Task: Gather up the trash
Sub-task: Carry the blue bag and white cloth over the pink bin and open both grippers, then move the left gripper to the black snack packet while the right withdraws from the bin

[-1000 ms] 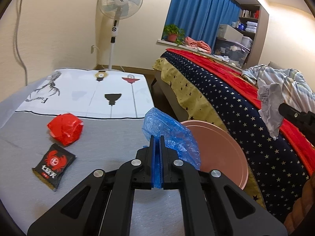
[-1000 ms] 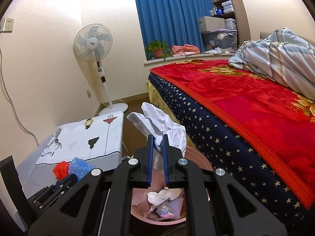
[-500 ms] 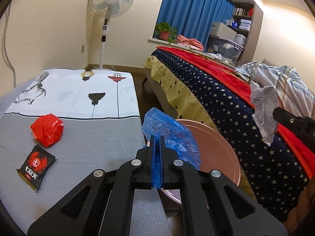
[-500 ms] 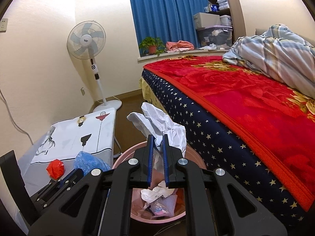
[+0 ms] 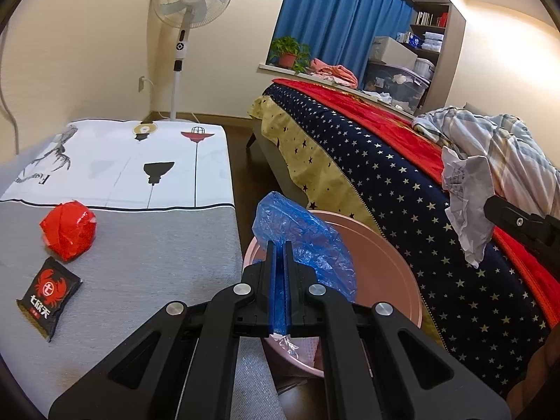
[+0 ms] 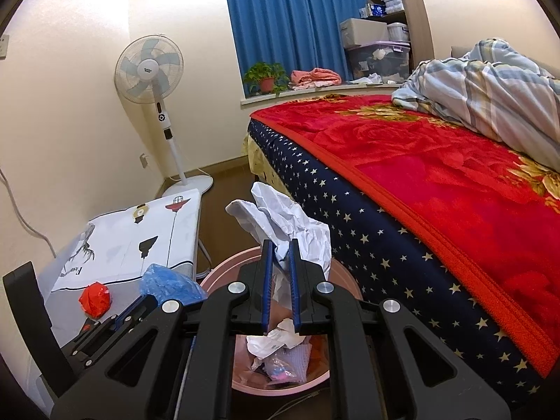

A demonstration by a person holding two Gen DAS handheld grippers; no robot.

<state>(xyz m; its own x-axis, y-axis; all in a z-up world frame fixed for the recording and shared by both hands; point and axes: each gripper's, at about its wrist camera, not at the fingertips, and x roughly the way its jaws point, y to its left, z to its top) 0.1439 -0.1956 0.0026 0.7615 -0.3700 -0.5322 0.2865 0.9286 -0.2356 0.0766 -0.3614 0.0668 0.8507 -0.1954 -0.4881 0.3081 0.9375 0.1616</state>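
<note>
My left gripper (image 5: 279,245) is shut on a crumpled blue plastic bag (image 5: 304,241) and holds it over the near rim of the pink trash bin (image 5: 392,262). My right gripper (image 6: 279,245) is shut on a crumpled white paper (image 6: 297,224), held above the same bin (image 6: 217,276), which holds paper and wrappers. The paper also shows in the left wrist view (image 5: 465,189). A red crumpled ball (image 5: 68,229) and a black snack packet (image 5: 47,292) lie on the low table (image 5: 147,255).
A bed with a red blanket and starred cover (image 6: 437,182) runs along the right of the bin. A standing fan (image 5: 189,10) is by the far wall. A striped quilt (image 6: 497,80) lies on the bed.
Both grippers have moved over the pink bin with their loads. The blue bag now hangs over the bin's rim and the white paper is above its opening.
</note>
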